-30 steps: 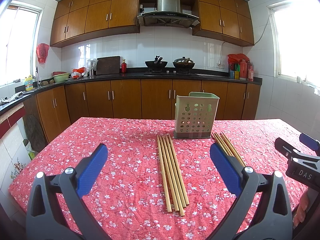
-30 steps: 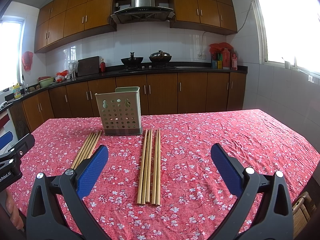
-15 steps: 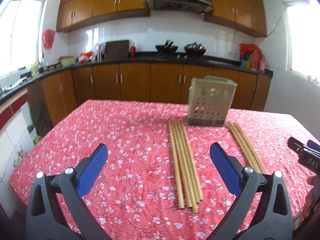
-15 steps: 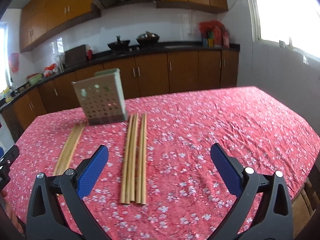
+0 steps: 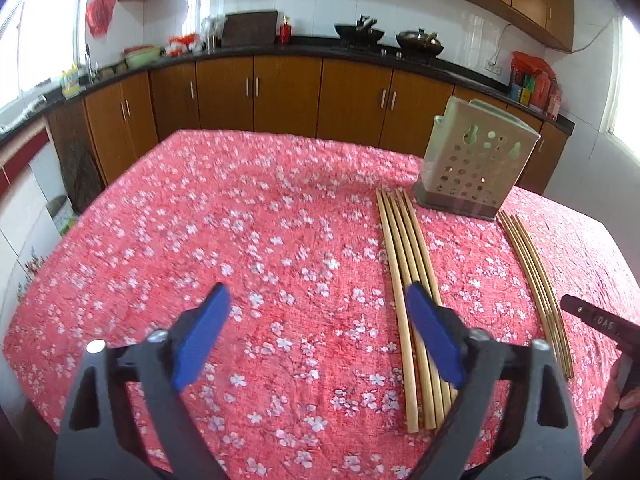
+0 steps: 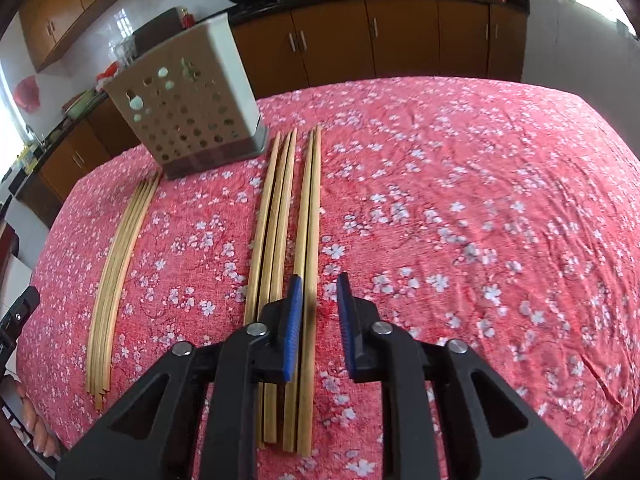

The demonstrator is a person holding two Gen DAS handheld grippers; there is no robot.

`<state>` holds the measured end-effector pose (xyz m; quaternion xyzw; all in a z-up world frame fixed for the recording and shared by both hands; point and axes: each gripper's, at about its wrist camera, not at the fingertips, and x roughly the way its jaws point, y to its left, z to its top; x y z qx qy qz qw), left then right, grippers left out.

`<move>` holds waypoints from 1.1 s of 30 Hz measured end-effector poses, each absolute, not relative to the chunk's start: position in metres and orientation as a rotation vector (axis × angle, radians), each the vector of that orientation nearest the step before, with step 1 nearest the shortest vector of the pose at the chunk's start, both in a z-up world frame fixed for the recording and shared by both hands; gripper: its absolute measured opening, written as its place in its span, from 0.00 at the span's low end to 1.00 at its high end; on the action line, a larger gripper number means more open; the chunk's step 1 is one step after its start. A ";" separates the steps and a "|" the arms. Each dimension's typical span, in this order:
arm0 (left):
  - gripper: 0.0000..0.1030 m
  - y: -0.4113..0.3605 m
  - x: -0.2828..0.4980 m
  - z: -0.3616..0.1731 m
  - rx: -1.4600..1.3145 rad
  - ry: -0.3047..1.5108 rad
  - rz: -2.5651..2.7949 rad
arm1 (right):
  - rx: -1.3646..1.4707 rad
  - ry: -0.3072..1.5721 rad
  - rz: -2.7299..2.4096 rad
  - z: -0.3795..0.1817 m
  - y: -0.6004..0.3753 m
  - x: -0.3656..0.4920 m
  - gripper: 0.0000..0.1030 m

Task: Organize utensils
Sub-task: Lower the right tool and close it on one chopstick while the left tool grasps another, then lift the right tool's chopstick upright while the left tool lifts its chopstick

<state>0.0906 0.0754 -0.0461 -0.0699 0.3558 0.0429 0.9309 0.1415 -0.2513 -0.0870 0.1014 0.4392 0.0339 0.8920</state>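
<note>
**Hovering over chopsticks beside the holder**

Landmark taken: the perforated utensil holder [image 5: 476, 168], seen standing upright on the red floral tablecloth [image 5: 240, 240], toward the table's far edge.

Two bundles of wooden chopsticks are noted, both lying flat on the cloth with their far ends close to the holder's base and their length running away from it toward the cameras. The left bundle [image 5: 412, 280] starts just off the holder's left corner — its sticks packed side by side. The right bundle [image 6: 296, 240] starts off the holder's right corner; a narrow gap is seen between its three left sticks and its two right ones.

Left gripper [image 5: 318, 332]: jaws wide apart, nothing between them. It is held on the near side of the holder, over bare cloth, with its right blue pad in front of the left bundle's near half.

Right gripper [image 6: 319, 320]: jaws drawn fairly close but not together — a gap remains. It is held low over the near half of the right bundle, and the two rightmost sticks are seen passing through the gap, close to the left pad. Contact with the pads cannot be told.

Kitchen cabinets [image 5: 280, 96] are recorded behind the holder.
</note>
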 end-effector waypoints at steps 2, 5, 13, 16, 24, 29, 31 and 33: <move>0.70 0.076 0.095 -0.050 -0.163 0.757 0.068 | 0.203 0.912 0.064 -0.089 -0.252 0.142 0.14; 0.59 0.074 0.101 -0.056 -0.180 0.804 0.018 | 0.181 0.927 0.043 -0.091 -0.255 0.147 0.08; 0.37 0.051 0.116 -0.066 -0.139 0.865 -0.089 | 0.144 0.909 0.014 -0.090 -0.262 0.153 0.08; 0.31 0.045 0.122 -0.070 -0.126 0.896 -0.119 | 0.119 0.901 0.012 -0.090 -0.259 0.153 0.08; 0.13 0.036 0.131 -0.079 -0.063 0.945 -0.110 | 0.116 0.896 0.016 -0.093 -0.257 0.155 0.08; 0.08 0.047 0.148 -0.079 -0.048 0.942 -0.068 | 0.089 0.890 0.024 -0.093 -0.257 0.156 0.08; 0.08 0.055 0.158 -0.080 -0.043 0.939 -0.040 | 0.094 0.888 0.018 -0.094 -0.262 0.160 0.07; 0.08 0.068 0.171 -0.081 -0.039 0.934 0.000 | 0.097 0.883 -0.004 -0.093 -0.269 0.168 0.07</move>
